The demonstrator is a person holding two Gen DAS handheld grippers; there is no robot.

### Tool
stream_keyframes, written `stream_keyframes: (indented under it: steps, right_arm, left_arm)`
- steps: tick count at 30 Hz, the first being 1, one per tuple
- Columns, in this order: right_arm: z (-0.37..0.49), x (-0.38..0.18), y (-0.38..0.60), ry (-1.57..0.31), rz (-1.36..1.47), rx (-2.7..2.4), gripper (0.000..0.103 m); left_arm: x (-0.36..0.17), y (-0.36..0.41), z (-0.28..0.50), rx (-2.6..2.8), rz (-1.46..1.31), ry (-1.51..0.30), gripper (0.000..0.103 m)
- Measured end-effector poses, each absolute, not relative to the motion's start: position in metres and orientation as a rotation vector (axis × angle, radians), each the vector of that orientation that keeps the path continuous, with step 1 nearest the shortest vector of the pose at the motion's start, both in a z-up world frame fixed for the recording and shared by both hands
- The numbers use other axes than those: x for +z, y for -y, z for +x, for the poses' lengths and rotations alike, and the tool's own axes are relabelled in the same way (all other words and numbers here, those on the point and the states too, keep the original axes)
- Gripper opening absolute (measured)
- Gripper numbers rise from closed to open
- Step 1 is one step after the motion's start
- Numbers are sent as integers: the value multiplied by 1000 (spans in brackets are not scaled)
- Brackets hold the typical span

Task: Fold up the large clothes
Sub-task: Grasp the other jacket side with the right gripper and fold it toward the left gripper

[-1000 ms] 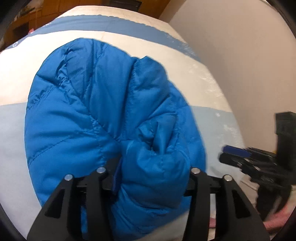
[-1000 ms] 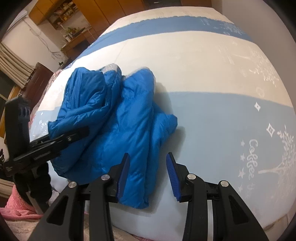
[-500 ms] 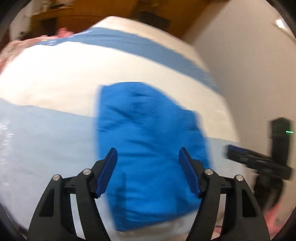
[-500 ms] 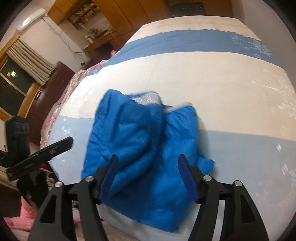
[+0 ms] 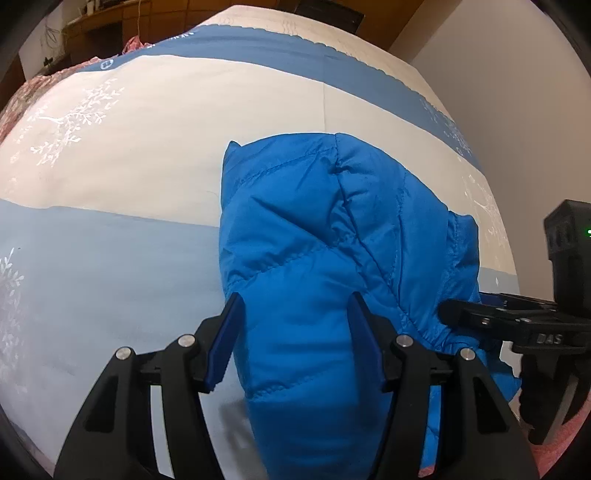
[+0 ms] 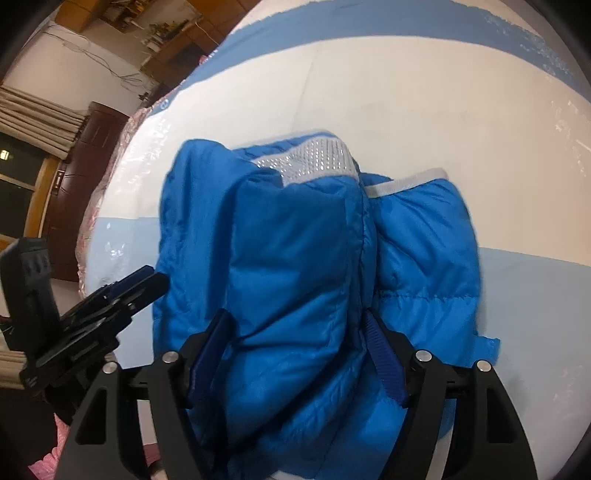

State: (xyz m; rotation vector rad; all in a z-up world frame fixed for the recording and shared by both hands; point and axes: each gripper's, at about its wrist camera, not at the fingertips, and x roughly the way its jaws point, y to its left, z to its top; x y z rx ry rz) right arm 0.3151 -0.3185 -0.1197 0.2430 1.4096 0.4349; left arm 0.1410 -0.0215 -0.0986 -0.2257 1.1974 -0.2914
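1. Two tongs are working one blue puffer jacket, which is lying bundled near the front edge of the bed, directly ahead of and beneath both sets of fingers.
2. Left tongs are pointing steeply down with a padded fold sitting between their blue pads; the jaws are closing, yet I cannot tell that the pads are pressing the cloth, so this looks like a grasp being taken, not one already made.
3. Right tongs are straddling a thick ridge of the jacket, the jaws opening; the fabric is bulging against the right-hand pad and a firm grip is not evident, likely a letting-go.
4. Placement of the pair, side by side on the near edge of the bundle, suggests they are gathering the bulky layers so the next fold can be carried away from them.
5. A grey dotted lining is showing at the far end of the bundle, beyond the right tongs, so the garment is already doubled over at least once.
6. Beneath everything, a bedspread in cream, pale blue and darker blue bands is stretching away from the tongs, printed with white branch motifs.
7. Beyond the bed, wooden cabinets are standing far off; a dark wooden door and a curtain are lying left of the right tongs, and a plain wall is rising right of the left tongs.
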Motion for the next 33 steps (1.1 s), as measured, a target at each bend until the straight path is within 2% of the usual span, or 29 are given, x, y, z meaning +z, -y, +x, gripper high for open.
stream_keyframes:
  steps: [1, 3, 4, 6, 9, 17, 20, 30, 33]
  right_arm:
    - [316, -122, 316, -1409, 232, 435, 68]
    - [315, -123, 312, -1395, 234, 459, 47]
    - [314, -120, 312, -1386, 236, 468, 43]
    - [311, -111, 314, -1359, 256, 483, 24]
    - [301, -89, 321, -1299, 279, 525, 15]
    - [247, -28, 358, -1150, 252, 500, 12]
    - [233, -25, 376, -1142, 257, 462, 12]
    - [218, -95, 438, -1243, 427, 348, 13]
    - [224, -123, 443, -1252, 463, 353, 17]
  left_arm:
    - [-99, 20, 142, -295, -226, -1201, 58]
    - [-100, 18, 143, -295, -220, -1202, 58]
    - [-99, 15, 143, -294, -219, -1199, 58]
    - [-95, 12, 141, -294, -220, -1196, 58]
    - [-85, 6, 139, -303, -226, -1179, 58]
    - [-55, 17, 115, -382, -204, -1125, 60]
    - [-50, 32, 106, -428, -188, -1119, 60]
    - [-80, 83, 87, -485, -89, -1193, 61]
    - [-92, 83, 88, -477, -88, -1195, 67]
